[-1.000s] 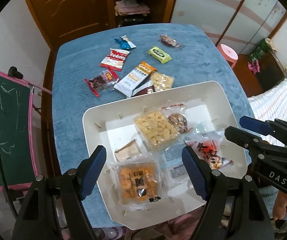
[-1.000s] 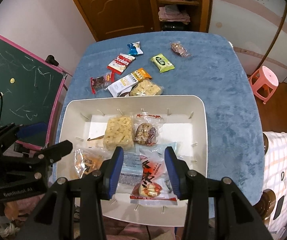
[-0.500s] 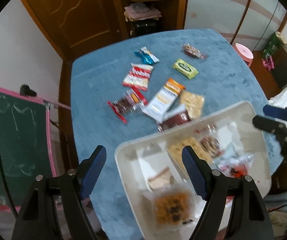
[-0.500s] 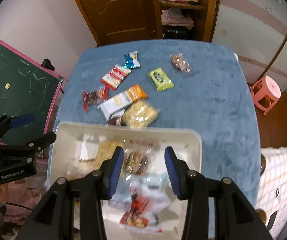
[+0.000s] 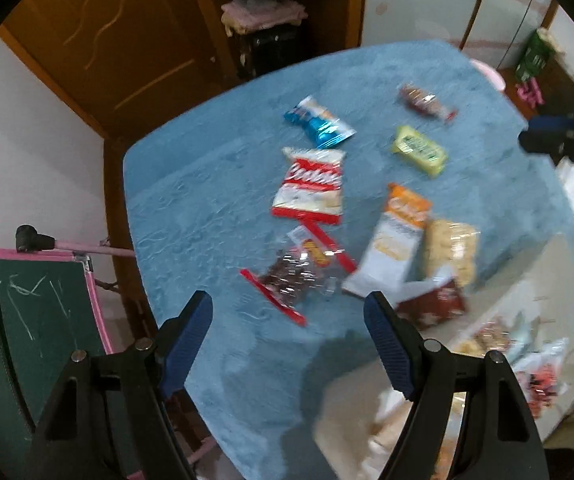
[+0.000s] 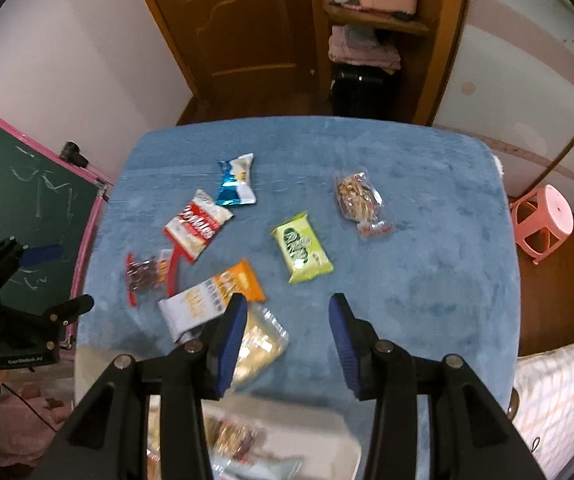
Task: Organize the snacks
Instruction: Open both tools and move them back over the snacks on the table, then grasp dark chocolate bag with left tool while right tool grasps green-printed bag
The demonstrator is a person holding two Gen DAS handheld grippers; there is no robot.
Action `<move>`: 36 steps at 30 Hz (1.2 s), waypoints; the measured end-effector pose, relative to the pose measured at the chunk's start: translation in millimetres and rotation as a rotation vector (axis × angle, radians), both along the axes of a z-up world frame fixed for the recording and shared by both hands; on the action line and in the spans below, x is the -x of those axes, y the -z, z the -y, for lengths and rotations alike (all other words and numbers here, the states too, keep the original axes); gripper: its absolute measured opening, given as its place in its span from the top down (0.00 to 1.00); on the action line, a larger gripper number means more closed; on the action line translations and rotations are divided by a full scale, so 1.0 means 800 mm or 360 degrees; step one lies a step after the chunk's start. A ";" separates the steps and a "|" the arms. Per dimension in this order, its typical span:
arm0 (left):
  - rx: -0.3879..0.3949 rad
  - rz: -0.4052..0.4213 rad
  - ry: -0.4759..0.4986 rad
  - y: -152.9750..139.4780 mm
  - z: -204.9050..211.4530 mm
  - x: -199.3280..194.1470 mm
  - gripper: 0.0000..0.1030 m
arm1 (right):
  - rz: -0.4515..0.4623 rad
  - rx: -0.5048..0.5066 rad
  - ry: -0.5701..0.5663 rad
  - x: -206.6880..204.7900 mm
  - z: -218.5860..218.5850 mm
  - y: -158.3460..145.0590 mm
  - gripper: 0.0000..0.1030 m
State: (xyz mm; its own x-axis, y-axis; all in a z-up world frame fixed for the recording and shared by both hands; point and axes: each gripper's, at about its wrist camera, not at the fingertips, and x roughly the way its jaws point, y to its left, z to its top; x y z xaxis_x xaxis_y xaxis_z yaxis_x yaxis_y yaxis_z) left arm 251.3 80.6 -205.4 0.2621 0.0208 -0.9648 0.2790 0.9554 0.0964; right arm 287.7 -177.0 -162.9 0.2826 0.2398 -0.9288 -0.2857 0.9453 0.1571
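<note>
Left wrist view: left gripper (image 5: 287, 330) is hanging over the blue table (image 5: 191, 200), pointing steeply down; jaws standing wide apart, nothing between them; bare cloth below, with the red-edged clear pack (image 5: 297, 270) just ahead of the gap. Loose snacks are lying on the table beyond: cookie bag (image 5: 311, 186), blue bag (image 5: 319, 122), green bar (image 5: 419, 150), nut pack (image 5: 425, 102), orange-white bar (image 5: 397, 240) resting partly over a brown pack (image 5: 435, 302), cracker pack (image 5: 453, 252) beside it. White bin (image 5: 527, 292) is sitting at lower right, blurred, already holding several packs. Frame is smeared throughout.

Risk, as judged: the orange-white bar, brown pack and cracker pack are overlapping; a closing on any 1 may drag or pinch a neighbour; the thin, slippery wrappers may slide from the pads.

Right wrist view: right gripper (image 6: 285, 326) is also tilting steeply down over the table; jaws about half apart, empty; its left finger is covering part of the cracker pack (image 6: 261, 344); the green bar (image 6: 303, 248) is lying just ahead of the gap. The bin (image 6: 319, 428) is showing only as a blurred edge at the bottom. The left gripper's body is visible at far left, near the table edge.

Risk, as judged: 2 tools working the same cluster may collide; blur is making the aim uncertain.
</note>
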 end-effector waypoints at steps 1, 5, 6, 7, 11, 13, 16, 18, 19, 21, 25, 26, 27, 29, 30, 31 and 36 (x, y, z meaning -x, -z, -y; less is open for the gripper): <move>-0.0018 -0.0006 0.0001 0.011 -0.003 -0.007 0.25 | -0.0014 0.0004 -0.0009 -0.010 -0.002 0.009 0.58; -0.0049 -0.0044 -0.0022 0.050 -0.012 -0.026 0.25 | -0.0093 0.0061 -0.0022 -0.047 -0.010 0.055 0.58; -0.0060 -0.0056 -0.0026 0.059 -0.014 -0.030 0.25 | -0.0115 0.0062 -0.0022 -0.051 -0.011 0.061 0.58; -0.0073 -0.0073 -0.0031 0.069 -0.016 -0.033 0.25 | -0.0154 0.0056 -0.0016 -0.057 -0.012 0.074 0.58; -0.0097 -0.0128 -0.0043 0.103 -0.019 -0.045 0.25 | -0.0215 0.0061 -0.0012 -0.063 -0.016 0.097 0.58; -0.0109 -0.0134 -0.0041 0.113 -0.017 -0.048 0.25 | -0.0231 0.0061 -0.0014 -0.063 -0.018 0.103 0.58; -0.0102 -0.0126 -0.0041 0.125 -0.013 -0.055 0.25 | -0.0241 0.0065 -0.0020 -0.064 -0.019 0.109 0.58; -0.0073 -0.0122 -0.0054 0.130 -0.010 -0.061 0.25 | -0.0248 0.0064 -0.0021 -0.065 -0.020 0.110 0.58; -0.0072 -0.0121 -0.0059 0.132 -0.009 -0.063 0.25 | -0.0250 0.0062 -0.0021 -0.066 -0.020 0.111 0.58; -0.0097 -0.0126 -0.0075 0.139 -0.006 -0.069 0.25 | -0.0251 0.0062 -0.0019 -0.067 -0.019 0.112 0.58; -0.0026 -0.0153 -0.0165 0.149 -0.015 -0.080 0.25 | -0.0261 0.0057 -0.0015 -0.067 -0.019 0.116 0.58; -0.0005 -0.0161 -0.0180 0.151 -0.017 -0.080 0.25 | -0.0264 0.0055 -0.0016 -0.067 -0.018 0.116 0.58; 0.0022 -0.0175 -0.0198 0.151 -0.020 -0.079 0.25 | -0.0265 0.0056 -0.0016 -0.067 -0.017 0.117 0.58; 0.0047 -0.0196 -0.0214 0.154 -0.028 -0.074 0.25 | -0.0266 0.0053 -0.0017 -0.069 -0.015 0.117 0.58; 0.0063 -0.0203 -0.0219 0.154 -0.030 -0.072 0.25 | -0.0266 0.0047 -0.0020 -0.069 -0.015 0.117 0.58; 0.0080 -0.0210 -0.0226 0.152 -0.033 -0.067 0.25 | -0.0265 0.0046 -0.0021 -0.069 -0.014 0.117 0.58; 0.0147 -0.0258 -0.0267 0.152 -0.052 -0.051 0.25 | -0.0267 0.0052 -0.0037 -0.071 -0.013 0.118 0.58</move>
